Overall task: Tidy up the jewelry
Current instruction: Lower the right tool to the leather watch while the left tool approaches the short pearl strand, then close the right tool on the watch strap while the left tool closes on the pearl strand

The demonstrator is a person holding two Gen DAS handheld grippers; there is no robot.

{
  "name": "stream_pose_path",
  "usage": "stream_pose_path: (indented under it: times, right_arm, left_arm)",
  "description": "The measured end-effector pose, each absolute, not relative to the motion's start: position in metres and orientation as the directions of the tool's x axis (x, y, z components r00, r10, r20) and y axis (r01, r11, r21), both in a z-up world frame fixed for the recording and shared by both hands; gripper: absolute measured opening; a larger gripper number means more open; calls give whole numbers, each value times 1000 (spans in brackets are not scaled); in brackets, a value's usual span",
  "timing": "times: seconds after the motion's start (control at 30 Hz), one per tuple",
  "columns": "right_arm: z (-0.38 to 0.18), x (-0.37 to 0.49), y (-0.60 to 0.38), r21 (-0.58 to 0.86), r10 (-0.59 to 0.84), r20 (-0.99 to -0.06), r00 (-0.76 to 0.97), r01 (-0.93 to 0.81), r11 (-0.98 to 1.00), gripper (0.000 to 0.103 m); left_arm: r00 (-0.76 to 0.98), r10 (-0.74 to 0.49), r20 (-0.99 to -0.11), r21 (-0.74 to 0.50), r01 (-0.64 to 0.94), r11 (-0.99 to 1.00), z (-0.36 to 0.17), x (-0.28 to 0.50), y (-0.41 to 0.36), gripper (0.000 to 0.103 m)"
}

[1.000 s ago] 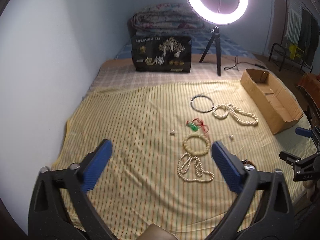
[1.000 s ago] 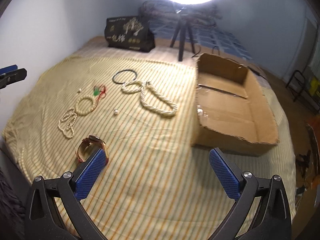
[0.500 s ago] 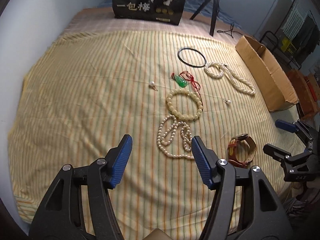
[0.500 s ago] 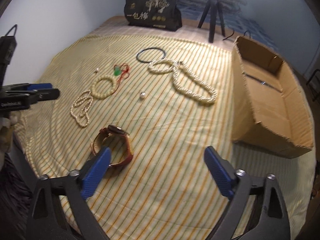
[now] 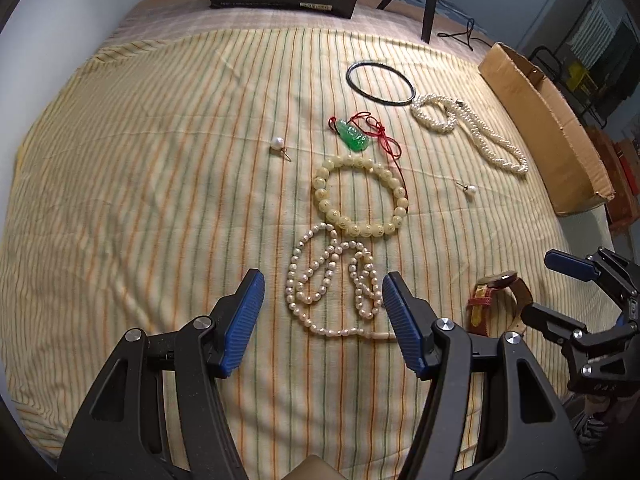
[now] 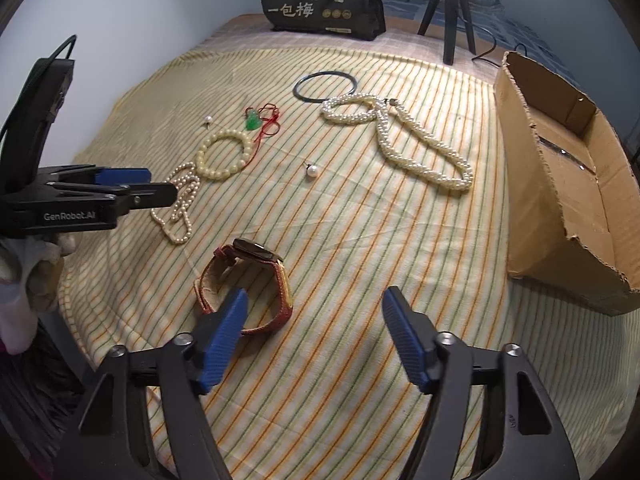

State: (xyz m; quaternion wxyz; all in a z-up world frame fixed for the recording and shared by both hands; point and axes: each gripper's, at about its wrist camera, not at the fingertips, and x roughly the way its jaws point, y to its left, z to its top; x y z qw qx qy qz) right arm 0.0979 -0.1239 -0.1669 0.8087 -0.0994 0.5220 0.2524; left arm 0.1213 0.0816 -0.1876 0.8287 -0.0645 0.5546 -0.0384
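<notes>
On the striped cloth (image 5: pixel 140 200) lies a thin pearl necklace (image 5: pixel 332 280), right between the fingertips of my left gripper (image 5: pixel 322 316), which hovers over it, open and not touching. A brown-strap watch (image 6: pixel 248 280) rests by the left finger of my right gripper (image 6: pixel 316 316). Those jaws are closing, and only part of the strap is between them, unpressed. Farther out are a cream bead bracelet (image 5: pixel 360 196), a green pendant on red cord (image 5: pixel 352 136), a black bangle (image 5: pixel 380 82), a thick twisted pearl necklace (image 5: pixel 468 128) and two pearl earrings (image 5: pixel 277 143) (image 5: pixel 471 189).
An open cardboard box (image 6: pixel 560 184) stands at the cloth's right edge. A black printed bag (image 6: pixel 320 4) and a tripod (image 6: pixel 448 12) are at the far end. A wall runs along the left. A gloved hand (image 6: pixel 28 264) holds the left gripper (image 6: pixel 160 186).
Both grippers have sunk toward the cloth and tipped downward. Both pairs of jaws have narrowed. The left one now straddles the thin pearl necklace; the right has come up to the watch.
</notes>
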Motion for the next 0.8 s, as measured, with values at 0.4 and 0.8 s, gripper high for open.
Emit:
stream_pose_path:
  times: [0.4, 0.8]
  right_arm:
    - [-177, 103, -113, 89, 288, -905, 314, -522, 848, 62]
    - [-184, 97, -92, -17, 217, -911, 352, -556, 831, 50]
  left_arm:
    - [371, -92, -924, -89, 26, 996, -197, 130, 65, 64]
    - [402, -36, -915, -3, 82, 997, -197, 127, 45, 21]
